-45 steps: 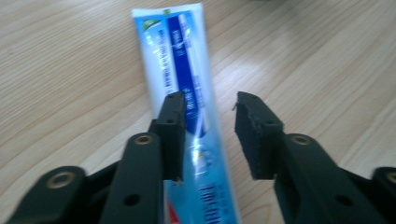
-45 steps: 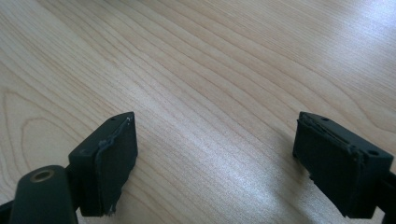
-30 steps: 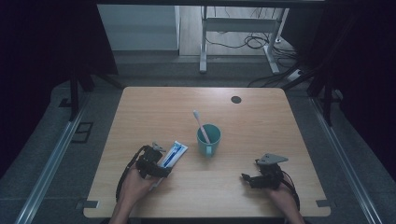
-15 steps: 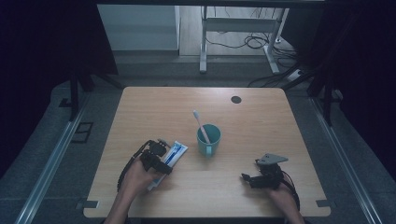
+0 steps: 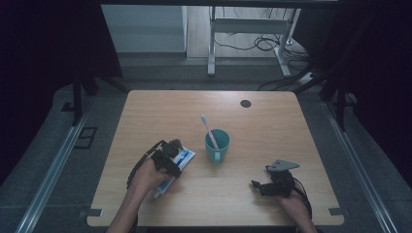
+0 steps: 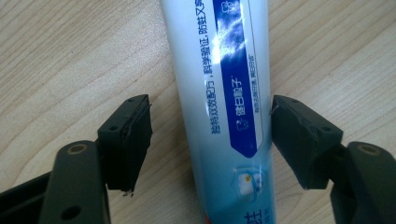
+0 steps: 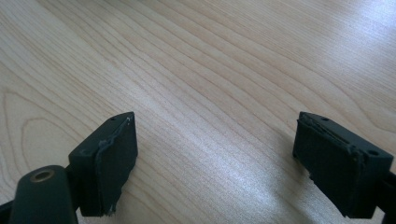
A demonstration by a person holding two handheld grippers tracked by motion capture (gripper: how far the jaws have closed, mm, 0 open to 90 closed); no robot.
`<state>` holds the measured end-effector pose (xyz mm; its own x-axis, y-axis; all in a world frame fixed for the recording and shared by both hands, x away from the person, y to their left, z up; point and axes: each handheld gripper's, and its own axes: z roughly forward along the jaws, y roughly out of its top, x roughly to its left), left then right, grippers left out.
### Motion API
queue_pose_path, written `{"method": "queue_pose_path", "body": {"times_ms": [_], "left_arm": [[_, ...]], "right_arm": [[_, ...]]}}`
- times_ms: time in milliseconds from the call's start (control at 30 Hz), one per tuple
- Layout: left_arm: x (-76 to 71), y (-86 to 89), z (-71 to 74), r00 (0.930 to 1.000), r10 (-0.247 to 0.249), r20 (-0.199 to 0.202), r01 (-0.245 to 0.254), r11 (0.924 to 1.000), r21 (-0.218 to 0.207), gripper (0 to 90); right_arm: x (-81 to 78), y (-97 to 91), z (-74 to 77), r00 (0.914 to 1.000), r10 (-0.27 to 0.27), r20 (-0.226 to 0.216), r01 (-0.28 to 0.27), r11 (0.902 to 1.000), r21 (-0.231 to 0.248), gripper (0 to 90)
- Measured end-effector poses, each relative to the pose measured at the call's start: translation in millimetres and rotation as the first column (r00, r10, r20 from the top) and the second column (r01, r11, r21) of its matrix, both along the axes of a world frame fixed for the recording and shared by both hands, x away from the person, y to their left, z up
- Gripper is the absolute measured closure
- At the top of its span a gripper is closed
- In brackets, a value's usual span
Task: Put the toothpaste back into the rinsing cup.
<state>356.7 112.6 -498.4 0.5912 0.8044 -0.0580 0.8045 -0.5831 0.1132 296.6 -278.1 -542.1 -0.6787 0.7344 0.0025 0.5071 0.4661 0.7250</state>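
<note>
white toothpaste tube [image 6: 229, 93] now between left claw [image 6: 210, 140] jaws.

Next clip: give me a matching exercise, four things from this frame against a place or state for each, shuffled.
Things:
1. toothpaste tube
2. toothbrush
3. teal cup
4. right gripper

States:
A. open over bare wood
B. stands upright near the table's middle
C. lies flat between open jaws
D. leans in the cup

Pairs: 1-C, 2-D, 3-B, 4-A

A lab-like recording room: a bare wooden counter [image 5: 272, 121] stands between dark curtains [image 5: 43, 43], with loose floor cables [image 5: 252, 44] at upper centre-right and metal desk legs [image 5: 211, 43].
</note>
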Motion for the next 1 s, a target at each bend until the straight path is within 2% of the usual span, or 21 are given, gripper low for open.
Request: {"method": "queue_pose_path", "body": {"times_ms": [267,533,700,1000], "left_arm": [[5.5,-10.5,-0.2,0.9995,-0.012,-0.031,0.014,0.9986,0.052,36.0],[8.0,-16.7,-2.8,0.9985,-0.012,-0.054,0.016,0.9969,0.078,41.5],[9.4,-17.0,-3.7,0.9981,-0.002,-0.062,0.007,0.9975,0.07,42.5],[9.4,-17.3,-2.1,0.9978,-0.002,-0.066,0.007,0.9979,0.065,50.6]], "right_arm": [[0.0,0.0,0.0,1.0,0.0,0.0,0.0,1.0,0.0,13.9],[0.0,0.0,0.0,1.0,0.0,0.0,0.0,1.0,0.0,13.9],[0.0,0.0,0.0,1.0,0.0,0.0,0.0,1.0,0.0,13.9],[0.0,0.0,0.0,1.0,0.0,0.0,0.0,1.0,0.0,13.9]]}}
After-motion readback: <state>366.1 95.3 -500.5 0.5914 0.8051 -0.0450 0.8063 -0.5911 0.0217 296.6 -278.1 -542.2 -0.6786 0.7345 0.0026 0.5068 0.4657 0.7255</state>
